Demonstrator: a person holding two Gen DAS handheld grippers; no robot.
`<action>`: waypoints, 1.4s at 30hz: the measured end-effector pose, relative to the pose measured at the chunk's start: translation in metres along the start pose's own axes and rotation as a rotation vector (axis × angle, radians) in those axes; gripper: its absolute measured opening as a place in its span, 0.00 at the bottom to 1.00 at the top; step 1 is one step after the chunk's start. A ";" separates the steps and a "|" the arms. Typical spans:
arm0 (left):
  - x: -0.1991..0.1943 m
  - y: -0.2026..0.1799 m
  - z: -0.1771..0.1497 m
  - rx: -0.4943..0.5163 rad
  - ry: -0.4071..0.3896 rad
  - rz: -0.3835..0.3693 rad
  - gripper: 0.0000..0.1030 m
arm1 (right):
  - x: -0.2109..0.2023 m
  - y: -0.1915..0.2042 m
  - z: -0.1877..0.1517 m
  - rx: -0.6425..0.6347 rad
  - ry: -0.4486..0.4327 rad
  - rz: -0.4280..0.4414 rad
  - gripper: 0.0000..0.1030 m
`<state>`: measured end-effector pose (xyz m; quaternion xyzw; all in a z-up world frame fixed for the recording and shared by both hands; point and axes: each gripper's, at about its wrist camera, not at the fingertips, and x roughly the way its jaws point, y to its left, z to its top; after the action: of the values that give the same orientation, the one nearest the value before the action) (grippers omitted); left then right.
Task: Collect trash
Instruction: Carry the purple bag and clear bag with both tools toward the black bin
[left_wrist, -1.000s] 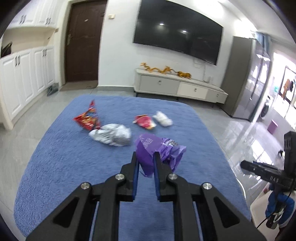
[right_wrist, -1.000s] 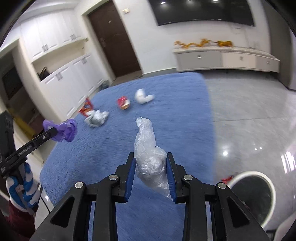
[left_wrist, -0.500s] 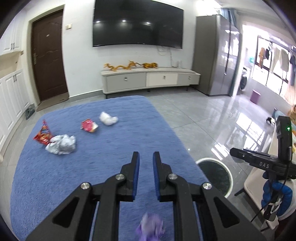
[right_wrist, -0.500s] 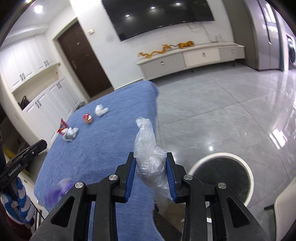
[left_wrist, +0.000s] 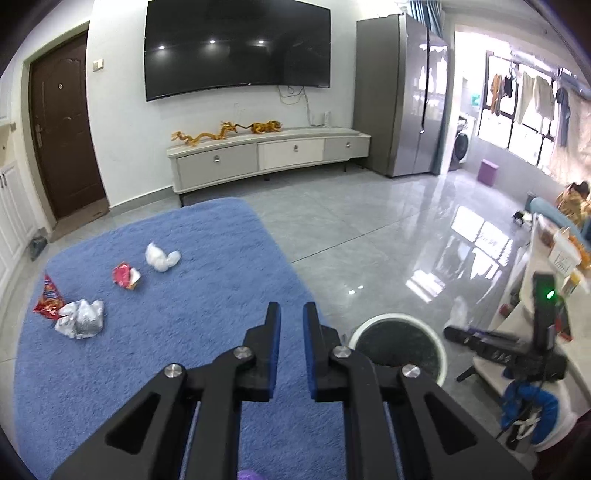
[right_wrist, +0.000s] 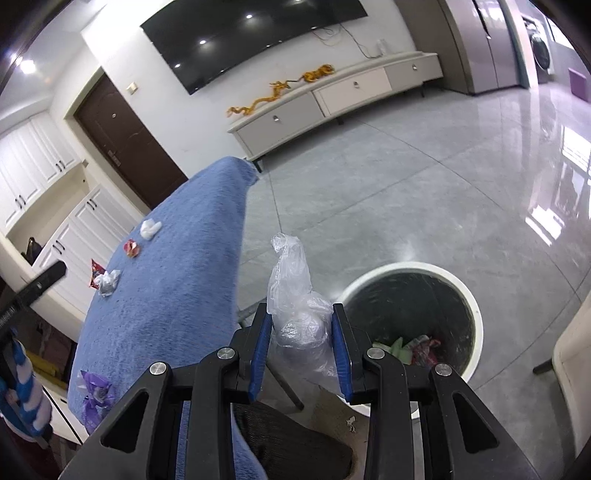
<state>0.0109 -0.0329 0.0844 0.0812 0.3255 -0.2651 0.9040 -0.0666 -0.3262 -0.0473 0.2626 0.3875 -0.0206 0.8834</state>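
The right gripper (right_wrist: 301, 330) pinches a clear plastic bag (right_wrist: 297, 306) between its blue-padded fingers (right_wrist: 260, 341), the crumpled wad held near the tips and a twisted tail standing up above them. The white-rimmed trash bin (right_wrist: 476, 321) sits on the floor just to the right, some scraps already inside — but the bag appears to hang over the bin's near-left edge rather than its middle. Let go here, the light film could drift or catch the rim and land on the tiles.

The left gripper (left_wrist: 291, 325) holds nothing, its fingers parted by a narrow gap over the near right corner of the blue-covered desk (left_wrist: 207, 295). A purple wrapper (right_wrist: 96, 395) lies at the desk's near edge, close enough that a careless sweep could knock it off. Farther left wait a silver foil wad (left_wrist: 79, 319), a red snack packet (left_wrist: 48, 297), a small red wrapper (left_wrist: 125, 275) and a white crumpled tissue (left_wrist: 160, 256) — all yet to be gathered.
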 end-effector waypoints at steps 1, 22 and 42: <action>0.000 0.000 0.002 -0.005 -0.001 -0.010 0.11 | 0.001 -0.002 0.000 0.005 0.001 -0.001 0.31; -0.031 0.065 -0.043 -0.139 0.134 -0.034 0.13 | 0.031 -0.021 -0.008 0.063 0.053 0.017 0.31; 0.005 0.051 -0.117 -0.101 0.355 -0.011 0.37 | 0.027 -0.016 -0.013 0.052 0.053 0.027 0.32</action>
<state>-0.0228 0.0452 -0.0113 0.0793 0.4934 -0.2347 0.8338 -0.0602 -0.3289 -0.0805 0.2912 0.4065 -0.0115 0.8659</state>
